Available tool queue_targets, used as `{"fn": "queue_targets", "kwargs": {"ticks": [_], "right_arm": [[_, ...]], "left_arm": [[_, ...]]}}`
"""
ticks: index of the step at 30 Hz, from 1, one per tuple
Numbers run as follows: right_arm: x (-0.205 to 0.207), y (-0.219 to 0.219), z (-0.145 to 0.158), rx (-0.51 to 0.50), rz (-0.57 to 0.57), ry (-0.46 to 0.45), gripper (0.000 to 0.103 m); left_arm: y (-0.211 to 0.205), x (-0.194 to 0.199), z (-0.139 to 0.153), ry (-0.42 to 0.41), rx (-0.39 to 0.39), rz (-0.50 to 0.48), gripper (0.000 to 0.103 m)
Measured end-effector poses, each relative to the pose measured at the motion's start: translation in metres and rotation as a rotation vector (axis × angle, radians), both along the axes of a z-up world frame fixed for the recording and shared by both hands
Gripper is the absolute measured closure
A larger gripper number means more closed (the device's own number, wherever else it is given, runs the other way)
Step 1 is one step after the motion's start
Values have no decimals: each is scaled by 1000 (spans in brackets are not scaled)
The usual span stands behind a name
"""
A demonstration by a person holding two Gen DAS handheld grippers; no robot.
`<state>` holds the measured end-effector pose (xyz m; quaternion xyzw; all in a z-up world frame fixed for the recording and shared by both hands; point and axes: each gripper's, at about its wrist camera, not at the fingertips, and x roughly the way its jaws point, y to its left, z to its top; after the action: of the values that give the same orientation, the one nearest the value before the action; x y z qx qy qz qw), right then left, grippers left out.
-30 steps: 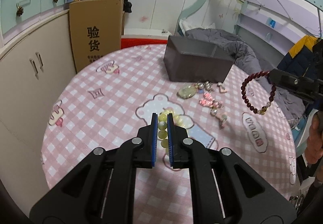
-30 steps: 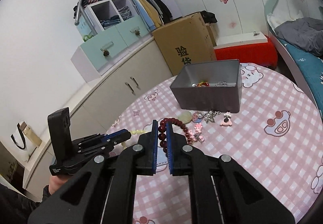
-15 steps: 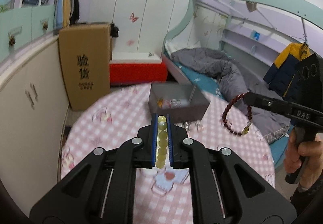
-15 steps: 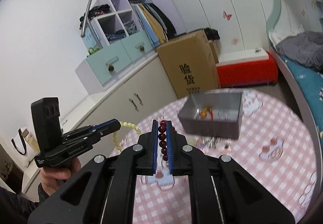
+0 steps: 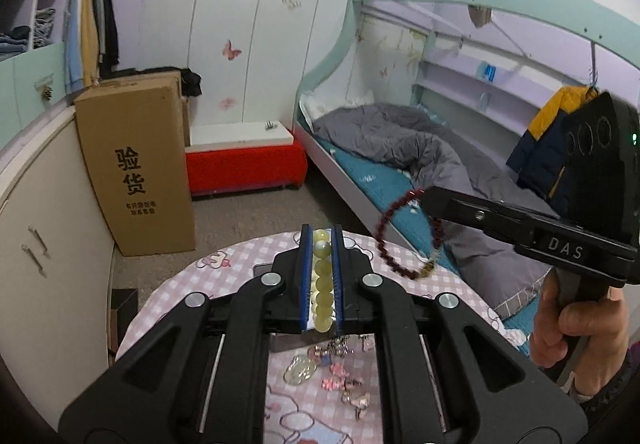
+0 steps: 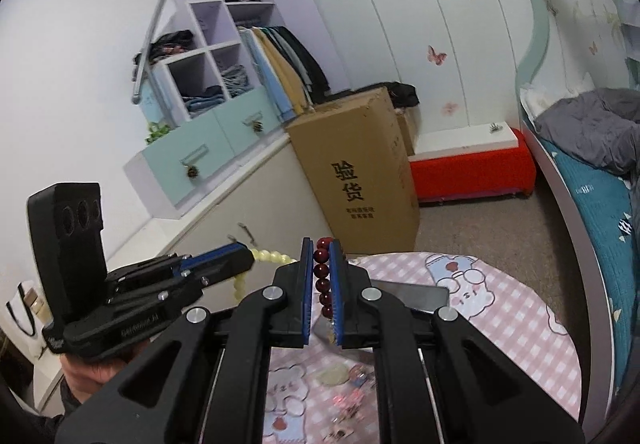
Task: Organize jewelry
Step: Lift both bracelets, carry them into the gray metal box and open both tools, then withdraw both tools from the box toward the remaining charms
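Note:
My left gripper (image 5: 320, 240) is shut on a pale yellow-green bead bracelet (image 5: 322, 284), held high above the round table. My right gripper (image 6: 321, 244) is shut on a dark red bead bracelet (image 6: 322, 280). In the left wrist view the red bracelet (image 5: 390, 248) hangs from the right gripper's tip (image 5: 430, 200) at right. In the right wrist view the yellow bracelet (image 6: 266, 256) hangs from the left gripper (image 6: 240, 258) at left. The grey box (image 6: 416, 296) sits below, mostly hidden behind my fingers. Loose pendants and charms (image 5: 340, 372) lie on the cloth.
The round table has a pink checked cloth (image 5: 184, 284). A tall cardboard box (image 5: 136, 168) and white cabinets (image 5: 40, 244) stand at left. A red bench (image 5: 244, 164) is behind, and a bunk bed with grey bedding (image 5: 400, 140) at right.
Both grippers have risen well above the table, each carrying its bracelet. The views tilted up, so the grey box and charms dropped low and the box is now largely hidden.

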<state>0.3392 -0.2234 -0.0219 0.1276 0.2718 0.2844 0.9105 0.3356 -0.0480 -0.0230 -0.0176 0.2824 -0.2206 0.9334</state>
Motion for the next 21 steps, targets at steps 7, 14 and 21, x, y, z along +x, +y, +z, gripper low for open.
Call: {"fn": "queue_targets", "kwargs": {"ticks": [7, 14, 21], "right_arm": [[46, 1, -39, -47, -73, 115, 93], [34, -21, -54, -52, -238, 115, 7], [2, -31, -46, -98, -327, 97, 7]], "left_arm": [[-16, 45, -27, 88, 28, 18, 93], [-6, 41, -38, 28, 85, 149, 6], [17, 5, -35, -32, 109, 252, 6]]}}
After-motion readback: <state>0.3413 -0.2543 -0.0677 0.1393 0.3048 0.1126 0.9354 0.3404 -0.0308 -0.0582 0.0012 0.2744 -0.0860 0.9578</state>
